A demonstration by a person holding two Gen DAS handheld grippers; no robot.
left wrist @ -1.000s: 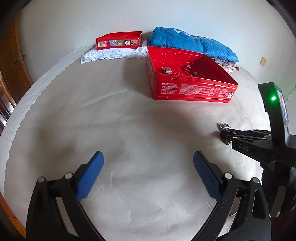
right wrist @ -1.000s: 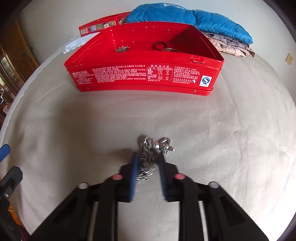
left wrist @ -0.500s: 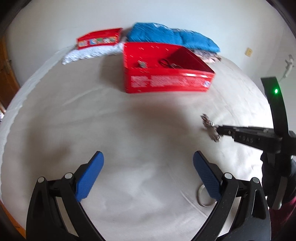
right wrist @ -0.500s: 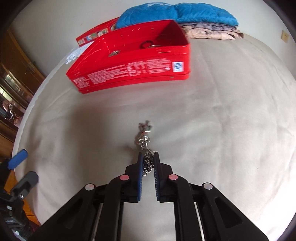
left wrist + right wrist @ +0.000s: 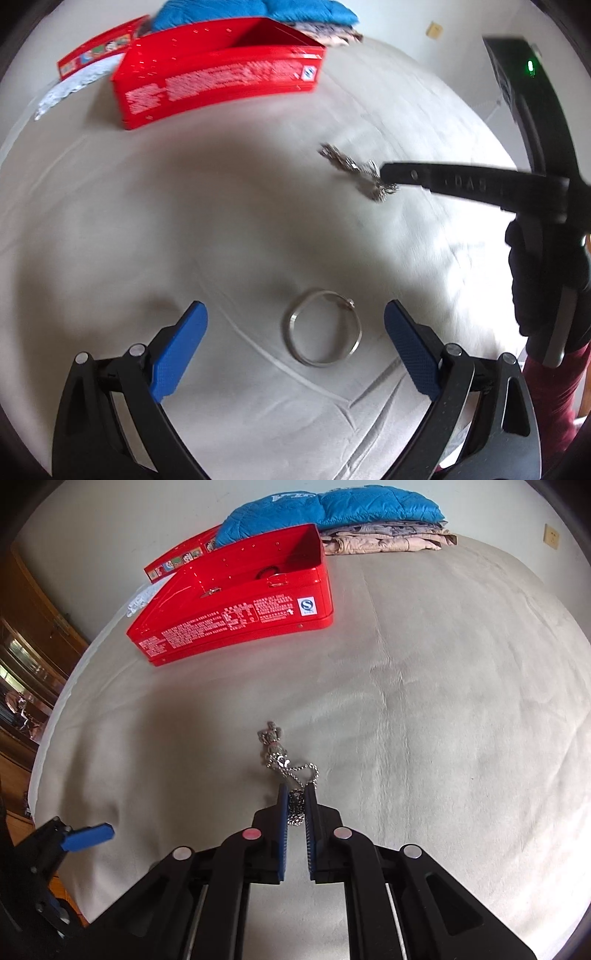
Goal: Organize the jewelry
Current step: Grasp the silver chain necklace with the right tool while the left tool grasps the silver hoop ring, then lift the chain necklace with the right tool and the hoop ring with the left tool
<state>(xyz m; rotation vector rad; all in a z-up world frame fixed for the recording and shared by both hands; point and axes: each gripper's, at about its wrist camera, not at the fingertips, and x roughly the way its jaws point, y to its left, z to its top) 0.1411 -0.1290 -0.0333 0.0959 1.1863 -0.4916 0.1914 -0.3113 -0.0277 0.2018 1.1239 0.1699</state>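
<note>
- The right gripper [image 5: 295,805] pointed steeply down over a bed, its blue pads closed tight on a bunched silver chain necklace [image 5: 286,766].
- The necklace's loose beaded loop and ornate pendant trailed forward from the pads, over the beige bedspread [image 5: 424,720]; whether the pendant touched the cloth could not be told.
- In the left wrist view the same necklace [image 5: 354,171] showed blurred at the tip of the right gripper [image 5: 386,177], whose handle was held by a dark-gloved hand [image 5: 532,280] with a maroon sleeve [image 5: 554,391] below it.
- The left gripper [image 5: 295,325] had its blue pads spread wide apart and gripped nothing.
- A silver bangle [image 5: 322,328] lay flat on the bedspread between those open pads, touching neither.
- Farther off, an open red tin box [image 5: 236,602] sat on the bed with a few small items inside it.
- Behind the box lay its red lid [image 5: 177,559], a blue quilted jacket [image 5: 332,507] and folded patterned cloth [image 5: 388,539].
</note>
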